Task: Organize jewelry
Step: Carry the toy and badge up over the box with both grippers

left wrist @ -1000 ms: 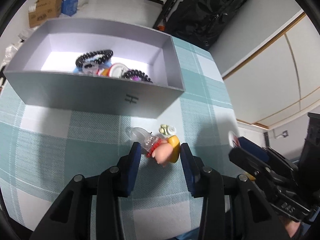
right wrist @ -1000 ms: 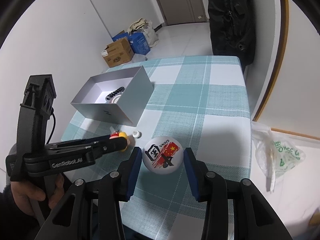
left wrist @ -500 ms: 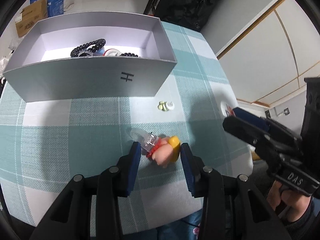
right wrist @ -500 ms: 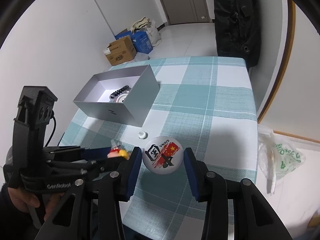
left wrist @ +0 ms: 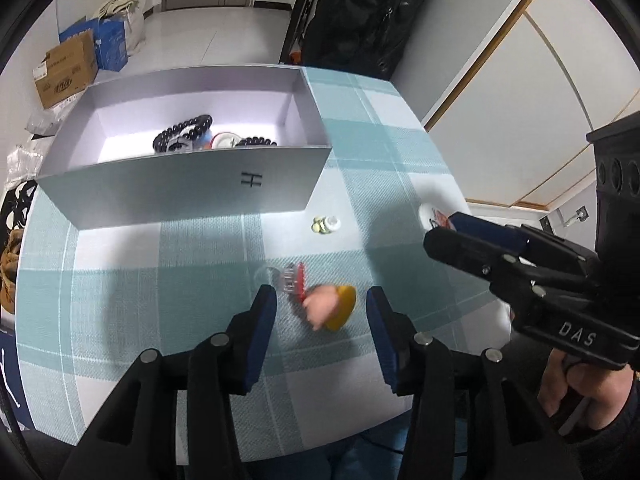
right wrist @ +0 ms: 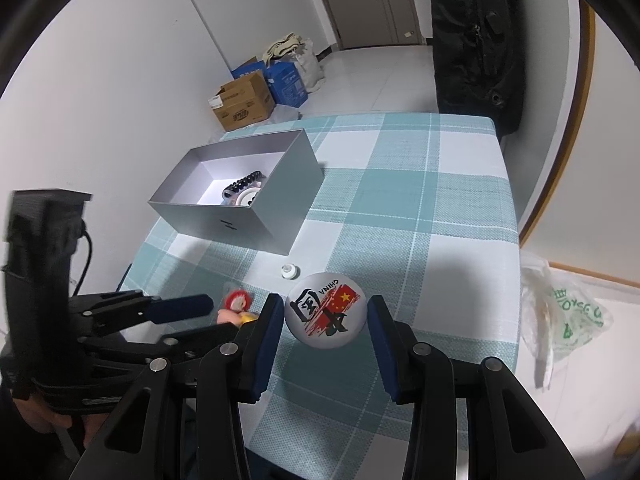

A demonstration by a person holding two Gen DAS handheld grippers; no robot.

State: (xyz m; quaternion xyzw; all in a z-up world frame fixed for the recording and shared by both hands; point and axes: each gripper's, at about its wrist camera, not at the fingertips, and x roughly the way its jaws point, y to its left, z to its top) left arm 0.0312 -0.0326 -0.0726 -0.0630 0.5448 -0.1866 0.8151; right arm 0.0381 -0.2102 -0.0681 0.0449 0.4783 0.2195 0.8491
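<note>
Left gripper (left wrist: 320,312) is hovering tilted down over the checked tablecloth (left wrist: 200,320), jaws opening, with the little figure charm (left wrist: 330,307) sitting between the two blue pads. Neither pad is touching it; there is a gap on both sides, smaller on the right pad's side. The charm is blurred, but its long axis is running roughly from upper left, where the clear and red part is, to lower right, where the pink and yellow body is, so slanted across the jaw line rather than square to it.

Right gripper (right wrist: 322,322) is sitting around the round badge (right wrist: 325,311), which is lying flat on the cloth. Jaws are apart: the left pad is looking just at the badge's edge, the right pad is standing clear of it. Whether the left pad is really pressing I cannot tell; judging it as not gripped.

The grey box (left wrist: 192,196) is lying ahead of both grippers, open top, with black bead bracelets (left wrist: 182,130) already inside. A small pale stud (left wrist: 326,224) is lying on the cloth between the charm and the box wall.

Judgement: left hand is nearer the box and the charm is already centred, so closing on it is calling for little more than a squeeze.
</note>
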